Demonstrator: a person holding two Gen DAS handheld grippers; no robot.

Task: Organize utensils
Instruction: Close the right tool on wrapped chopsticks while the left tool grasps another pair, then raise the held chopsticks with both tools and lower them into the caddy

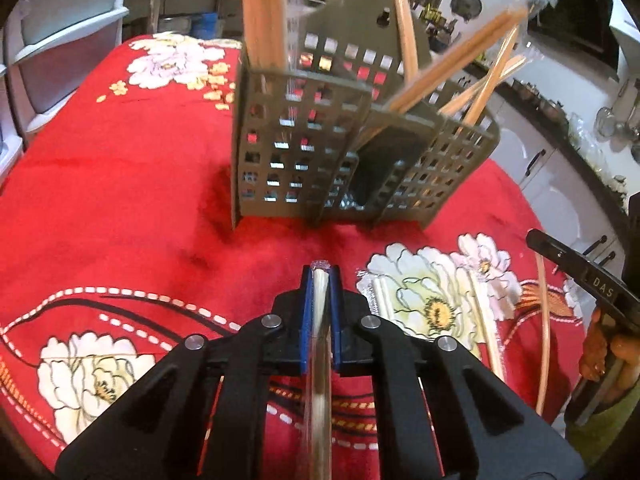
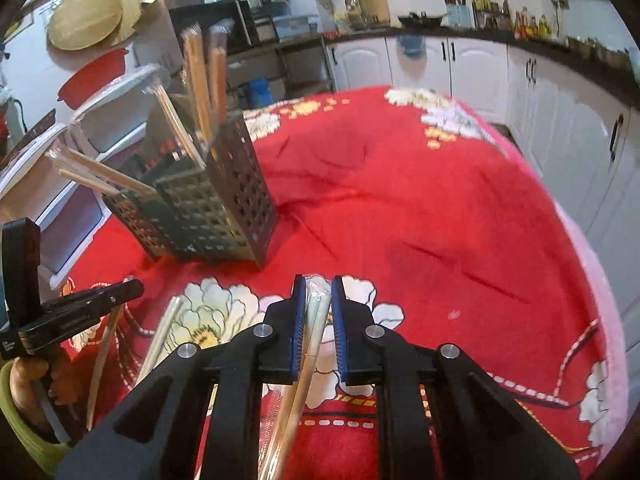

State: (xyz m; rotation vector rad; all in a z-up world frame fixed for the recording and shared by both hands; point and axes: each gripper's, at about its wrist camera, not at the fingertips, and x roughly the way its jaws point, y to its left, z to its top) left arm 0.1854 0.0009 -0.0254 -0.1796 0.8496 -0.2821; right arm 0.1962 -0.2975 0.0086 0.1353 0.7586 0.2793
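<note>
Red floral cloth (image 1: 120, 184): left gripper (image 1: 321, 280) clamped on a wrapped chopstick pair (image 1: 320, 360), light, stiff, slick in its sleeve, best held mid-length; caddy (image 1: 320, 152) just ahead, already bristling with pairs; one spare pair (image 1: 486, 320) lies beside. Right view: right gripper (image 2: 318, 292) clamped on another pair (image 2: 308, 344); caddy (image 2: 208, 208) far left, leaning sticks crowd its mouth.

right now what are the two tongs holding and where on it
Each holds a wrapped chopstick pair near its top end: left tongs pinch one pair, right tongs another pair, tips just past the pads.
</note>
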